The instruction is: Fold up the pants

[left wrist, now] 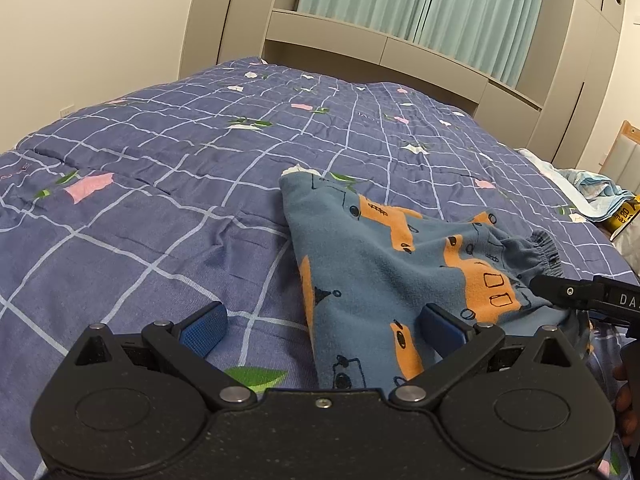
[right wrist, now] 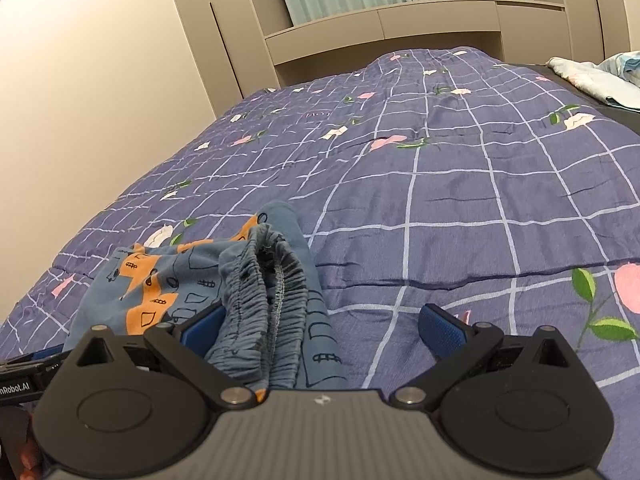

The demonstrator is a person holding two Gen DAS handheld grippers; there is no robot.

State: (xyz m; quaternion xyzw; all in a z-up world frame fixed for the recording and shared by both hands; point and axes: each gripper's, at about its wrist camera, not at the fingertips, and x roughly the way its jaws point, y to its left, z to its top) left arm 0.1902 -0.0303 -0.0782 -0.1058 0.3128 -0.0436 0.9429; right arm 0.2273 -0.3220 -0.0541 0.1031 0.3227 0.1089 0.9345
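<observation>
- The pants lie bunched on the bed.
- The left gripper is wide open and holds nothing; the pants sit at its 1 o'clock.
- The right gripper is wide open too, with the waistband between its fingers, at 11 o'clock.

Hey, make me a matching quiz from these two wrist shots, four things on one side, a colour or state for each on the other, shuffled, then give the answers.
Things:
1. blue fleece pants with orange vehicle print
2. purple grid quilt with pink flowers
3. left gripper
4. pleated curtain behind the headboard

Colour or state:
A. pale green, hanging closed
B. open, jaws wide apart over cloth
C. bunched on the bed, elastic waistband gathered
D. spread across the bed, lightly creased

Pairs: 1-C, 2-D, 3-B, 4-A. The right gripper is open too, its fingers either side of the waistband.
</observation>
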